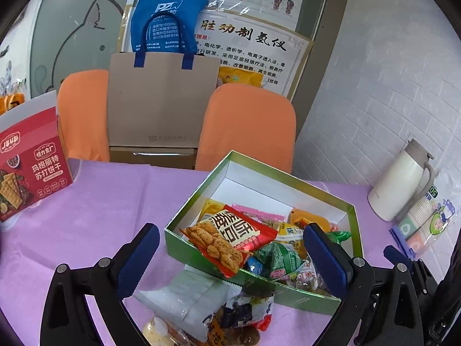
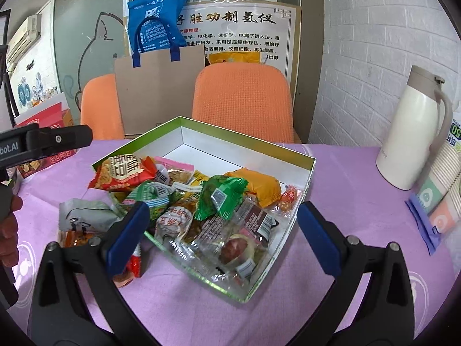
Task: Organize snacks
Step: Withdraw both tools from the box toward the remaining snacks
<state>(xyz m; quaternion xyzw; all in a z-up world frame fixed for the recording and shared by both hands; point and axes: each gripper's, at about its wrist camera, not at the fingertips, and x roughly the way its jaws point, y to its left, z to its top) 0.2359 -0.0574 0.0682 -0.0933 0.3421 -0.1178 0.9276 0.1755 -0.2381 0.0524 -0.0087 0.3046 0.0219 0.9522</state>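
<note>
A green open box (image 1: 291, 178) (image 2: 247, 141) sits on the purple tablecloth, heaped with several wrapped snacks. A red biscuit packet (image 1: 230, 239) (image 2: 121, 173) lies across the box's left rim. Outside that rim lies a small pile of loose snacks, among them a white packet (image 1: 187, 294) (image 2: 83, 213). My left gripper (image 1: 233, 259) hovers open above this pile and the box's corner, holding nothing. My right gripper (image 2: 223, 238) is open over the near part of the box, over a clear-wrapped snack (image 2: 233, 248), empty too.
A red cracker box (image 1: 31, 170) stands at the far left. A white thermos jug (image 2: 415, 132) and a pack of paper cups (image 2: 443, 190) stand on the right by the wall. Two orange chairs (image 2: 245, 101) and a cardboard sheet (image 1: 161, 101) are behind the table.
</note>
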